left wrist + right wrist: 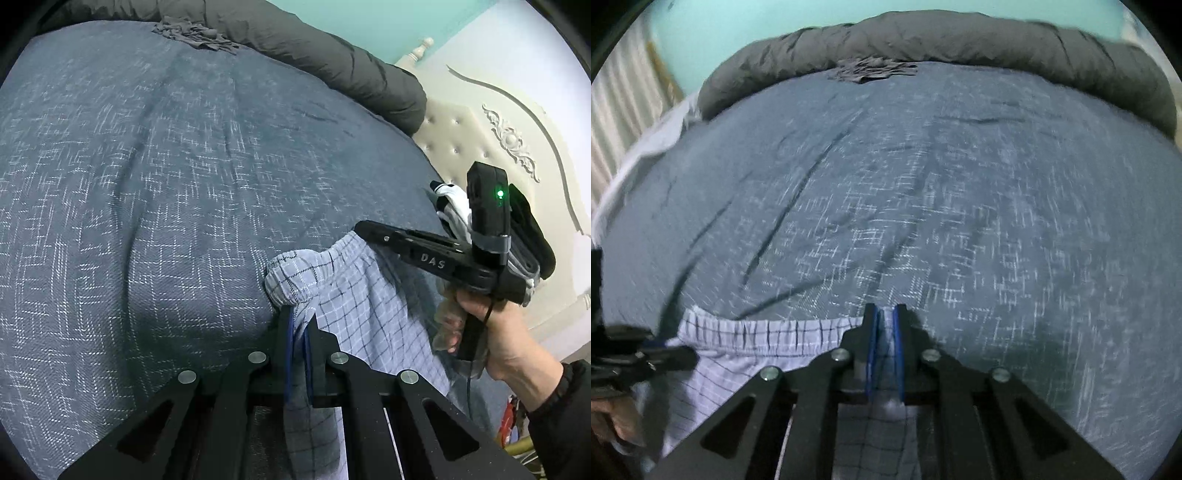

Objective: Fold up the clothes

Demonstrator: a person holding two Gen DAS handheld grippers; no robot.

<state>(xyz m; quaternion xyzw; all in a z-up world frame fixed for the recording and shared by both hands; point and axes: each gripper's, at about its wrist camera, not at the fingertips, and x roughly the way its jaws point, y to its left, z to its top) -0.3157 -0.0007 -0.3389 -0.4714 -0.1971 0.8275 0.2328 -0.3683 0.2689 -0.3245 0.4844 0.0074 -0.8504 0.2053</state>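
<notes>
L tool [297,328] pinches the checked shorts [354,295] at one waistband end; R tool [885,325] is clamped on the other, both over the bed [147,184]. Waistband hangs btwn them w/ some slack. Best to keep both grips firm and level and pull it taut so the cloth lies flat, w/o wrinkles.

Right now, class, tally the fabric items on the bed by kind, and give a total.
Pale blue checked shorts with elastic waistband: 1
Crumpled dark grey garment at the far edge: 1
Rolled dark grey quilt: 1
Stack of folded black and white clothes by the headboard: 1
Total: 4
</notes>
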